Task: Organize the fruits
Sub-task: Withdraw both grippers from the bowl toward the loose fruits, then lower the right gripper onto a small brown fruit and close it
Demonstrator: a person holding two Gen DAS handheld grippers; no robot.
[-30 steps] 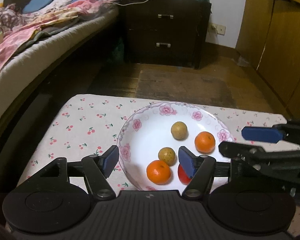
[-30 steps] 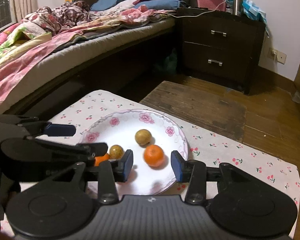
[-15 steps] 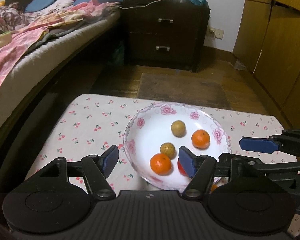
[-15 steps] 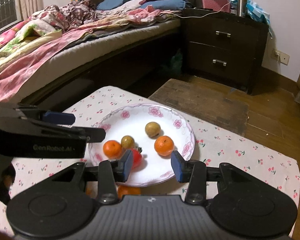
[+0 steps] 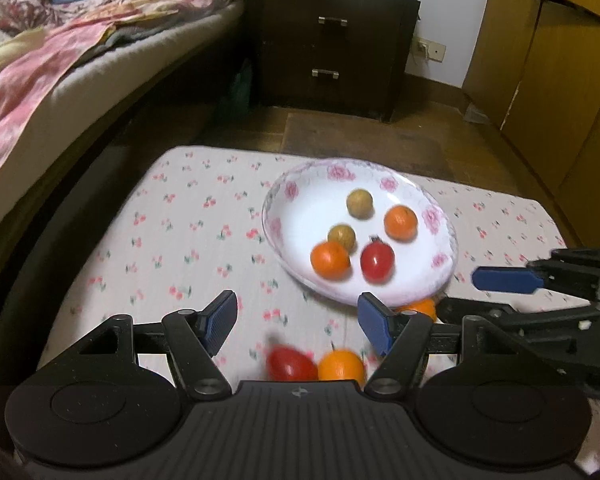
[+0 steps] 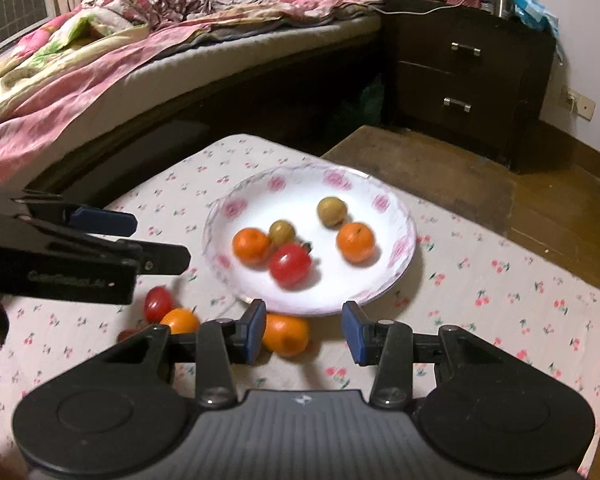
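Note:
A white flowered plate (image 5: 272,216) (image 6: 220,216) rests on a cherry-print cloth. It holds two oranges (image 5: 330,260) (image 5: 400,222), two yellow-brown fruits (image 5: 359,203) (image 5: 342,238) and a red tomato (image 5: 377,263) (image 6: 290,264). Near the plate's front edge, a tomato (image 5: 290,364) (image 6: 158,303) and two oranges (image 5: 340,366) (image 6: 286,334) lie loose on the cloth. My left gripper (image 5: 298,316) hangs open above the cloth, with nothing between its pads. My right gripper (image 6: 304,330) is open with a narrower gap, and one loose orange lies just beyond its left finger.
The cloth-covered table (image 5: 180,240) ends close behind the plate, with wooden floor beyond. A bed with bedding (image 6: 100,60) runs along the left. At the back stands a dark nightstand (image 6: 468,60), and wooden cabinets (image 5: 560,80) are at the right.
Both grippers have drawn back from the plate toward the near edge. The plate now looks farther off, and the loose tomato and oranges in front of it have come into view.

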